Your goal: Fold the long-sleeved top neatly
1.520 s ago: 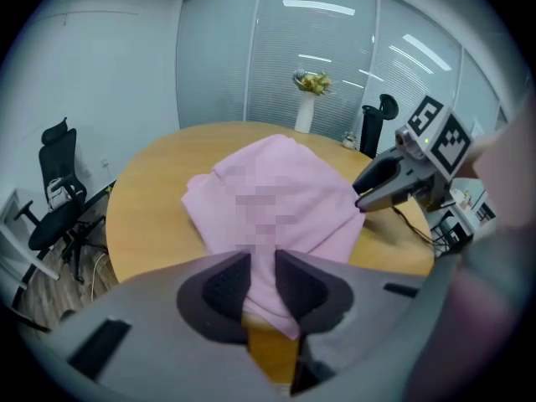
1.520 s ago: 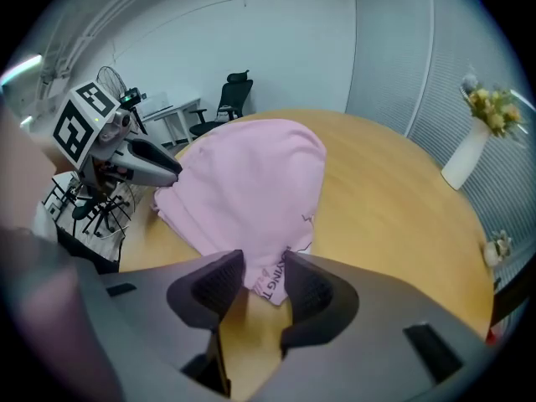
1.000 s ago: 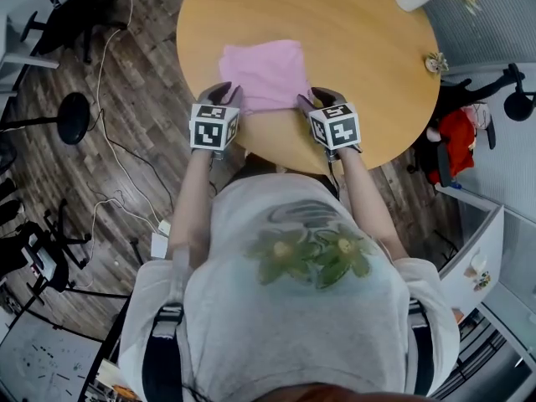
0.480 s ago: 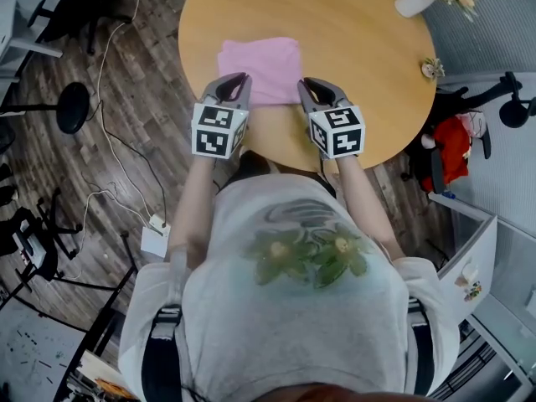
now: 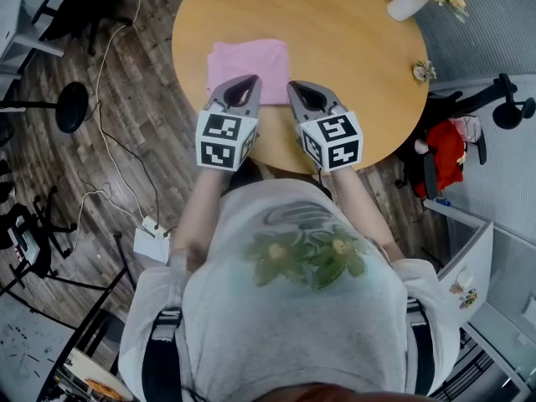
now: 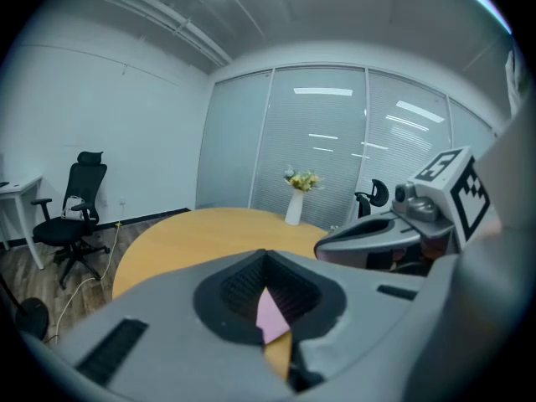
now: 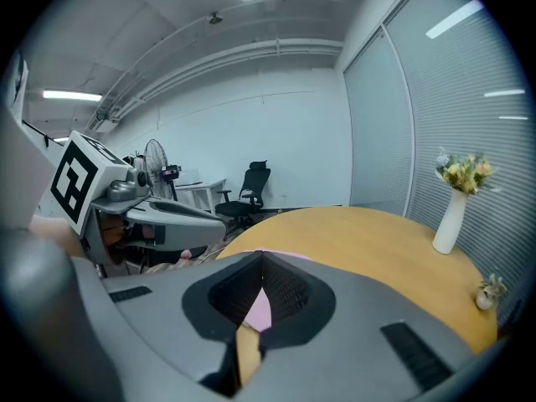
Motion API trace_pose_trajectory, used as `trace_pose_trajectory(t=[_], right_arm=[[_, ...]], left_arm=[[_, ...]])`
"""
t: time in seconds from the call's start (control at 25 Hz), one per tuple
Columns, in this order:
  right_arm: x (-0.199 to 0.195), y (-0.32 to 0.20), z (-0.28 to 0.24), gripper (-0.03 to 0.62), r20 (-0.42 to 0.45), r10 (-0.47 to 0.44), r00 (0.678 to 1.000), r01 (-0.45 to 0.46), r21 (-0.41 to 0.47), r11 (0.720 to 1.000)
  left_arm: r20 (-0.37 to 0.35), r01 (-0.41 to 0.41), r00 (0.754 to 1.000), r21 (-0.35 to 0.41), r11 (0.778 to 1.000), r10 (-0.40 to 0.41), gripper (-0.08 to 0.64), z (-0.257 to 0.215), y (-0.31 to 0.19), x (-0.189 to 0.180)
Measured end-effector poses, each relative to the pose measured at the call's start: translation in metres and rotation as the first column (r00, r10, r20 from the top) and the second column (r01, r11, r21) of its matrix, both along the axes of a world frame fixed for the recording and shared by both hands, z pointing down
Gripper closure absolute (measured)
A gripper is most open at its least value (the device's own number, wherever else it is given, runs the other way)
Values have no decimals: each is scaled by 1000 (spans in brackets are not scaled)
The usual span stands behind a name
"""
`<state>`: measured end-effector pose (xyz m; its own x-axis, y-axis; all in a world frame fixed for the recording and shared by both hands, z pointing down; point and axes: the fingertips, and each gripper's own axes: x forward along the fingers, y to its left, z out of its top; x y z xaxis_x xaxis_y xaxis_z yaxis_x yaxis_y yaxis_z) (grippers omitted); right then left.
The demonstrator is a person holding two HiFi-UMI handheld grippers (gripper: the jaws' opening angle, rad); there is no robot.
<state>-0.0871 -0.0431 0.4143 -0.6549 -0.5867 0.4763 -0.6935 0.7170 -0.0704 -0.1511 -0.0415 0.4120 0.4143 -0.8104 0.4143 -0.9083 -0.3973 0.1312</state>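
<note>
Up and back toward us come both tongs; left tongs and right tongs have just clenched shut on nothing. Our pink long-sleeved top lies folded on the worktop just ahead. We'd keep clear of its near edge so the fold holds.

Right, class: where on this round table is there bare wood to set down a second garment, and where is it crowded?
Free: the table has a wide bare middle and far side, between the pink top and the vase, and rightward to the small ornament. Crowded: the near edge, where the left gripper and right gripper, jaws just closed on nothing, hover by the top.
</note>
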Motion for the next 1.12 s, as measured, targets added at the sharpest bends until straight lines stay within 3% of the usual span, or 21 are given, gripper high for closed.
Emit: trace_pose_trajectory(t=[0.36,0.6,0.8,1.12], right_arm=[[22,9,-22,574,35,-57,998,56,28,998],[33,10,-29,574,49,-90,995,89,37,995],[40,9,-36,574,70,-94,993,91,41,995],[57,10,-35,574,99,-102,990,101,22,995]], left_arm=[[-90,34,995,18,999,-33,555,-28,15,44],[-89,60,994,26,998,-58,555,-34,19,60],[-137,89,987,19,996,-85,555,-41,18,67],[-127,94,988,41,995,-88,557,-47,20,83]])
